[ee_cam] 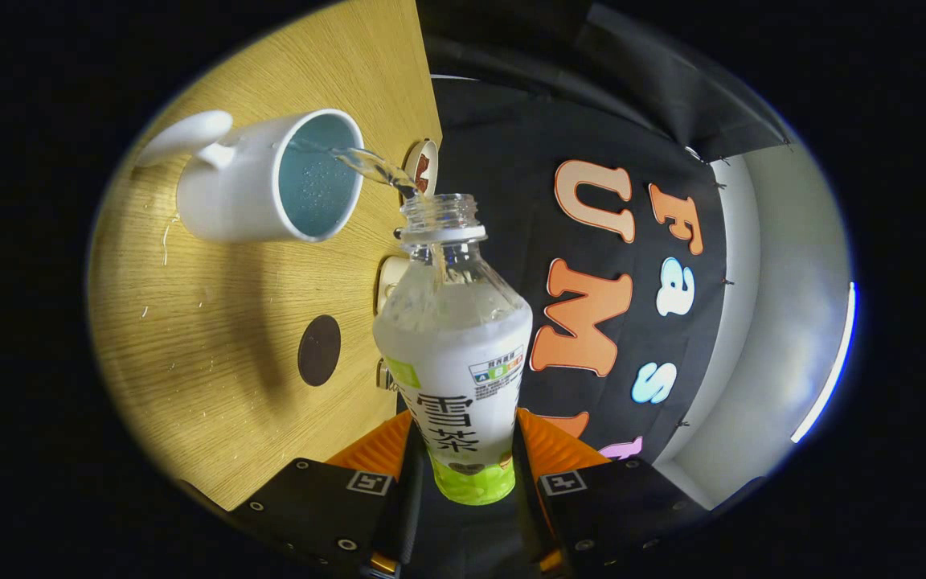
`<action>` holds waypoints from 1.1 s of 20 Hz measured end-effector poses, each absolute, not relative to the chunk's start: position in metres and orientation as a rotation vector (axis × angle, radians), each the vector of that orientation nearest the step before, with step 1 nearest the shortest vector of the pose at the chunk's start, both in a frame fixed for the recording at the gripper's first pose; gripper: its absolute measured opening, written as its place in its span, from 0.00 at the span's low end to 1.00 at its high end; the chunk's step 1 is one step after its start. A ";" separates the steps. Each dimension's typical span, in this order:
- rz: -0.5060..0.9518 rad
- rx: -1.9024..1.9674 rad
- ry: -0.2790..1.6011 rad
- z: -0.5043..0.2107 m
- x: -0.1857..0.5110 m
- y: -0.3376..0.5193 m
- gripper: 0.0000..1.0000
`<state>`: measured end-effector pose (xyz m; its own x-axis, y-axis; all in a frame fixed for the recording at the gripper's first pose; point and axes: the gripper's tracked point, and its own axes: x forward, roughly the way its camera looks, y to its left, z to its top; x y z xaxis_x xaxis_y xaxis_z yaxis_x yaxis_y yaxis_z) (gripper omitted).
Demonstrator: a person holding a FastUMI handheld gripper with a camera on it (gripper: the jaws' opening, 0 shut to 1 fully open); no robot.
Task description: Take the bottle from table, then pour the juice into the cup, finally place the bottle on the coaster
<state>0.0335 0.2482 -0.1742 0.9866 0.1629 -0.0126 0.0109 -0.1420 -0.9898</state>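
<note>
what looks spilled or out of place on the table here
Small droplets and a thin wet streak lie on the wooden table beside the white cup, so some liquid seems to have splashed out. The gripper is shut on the tilted bottle, whose stream lands inside the cup.

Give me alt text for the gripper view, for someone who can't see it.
The gripper is shut on a clear, capless bottle, tipped so a thin stream runs from its mouth into a white cup on a wooden table. A dark round coaster lies on the table beside the bottle, nearer the fingers than the cup.
</note>
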 end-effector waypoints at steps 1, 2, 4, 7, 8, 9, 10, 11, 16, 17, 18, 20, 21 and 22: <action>0.130 -1.717 -0.132 -0.173 0.032 0.248 0.52; 0.126 -1.725 -0.132 -0.172 0.033 0.247 0.52; 0.129 -1.735 -0.128 -0.174 0.035 0.245 0.52; 0.129 -1.744 -0.132 -0.172 0.035 0.246 0.52; 0.127 -1.745 -0.137 -0.171 0.035 0.247 0.52; 0.129 -1.745 -0.139 -0.171 0.034 0.248 0.52; 0.130 -1.746 -0.140 -0.171 0.035 0.247 0.52; 0.129 -1.750 -0.141 -0.170 0.034 0.247 0.52; 0.133 -1.772 -0.145 -0.168 0.035 0.250 0.52; 0.133 -1.774 -0.143 -0.168 0.034 0.250 0.52; 0.132 -1.777 -0.143 -0.167 0.035 0.250 0.52; 0.133 -1.788 -0.143 -0.166 0.035 0.250 0.52; 0.133 -1.793 -0.143 -0.165 0.035 0.251 0.52; 0.133 -1.800 -0.144 -0.164 0.035 0.251 0.52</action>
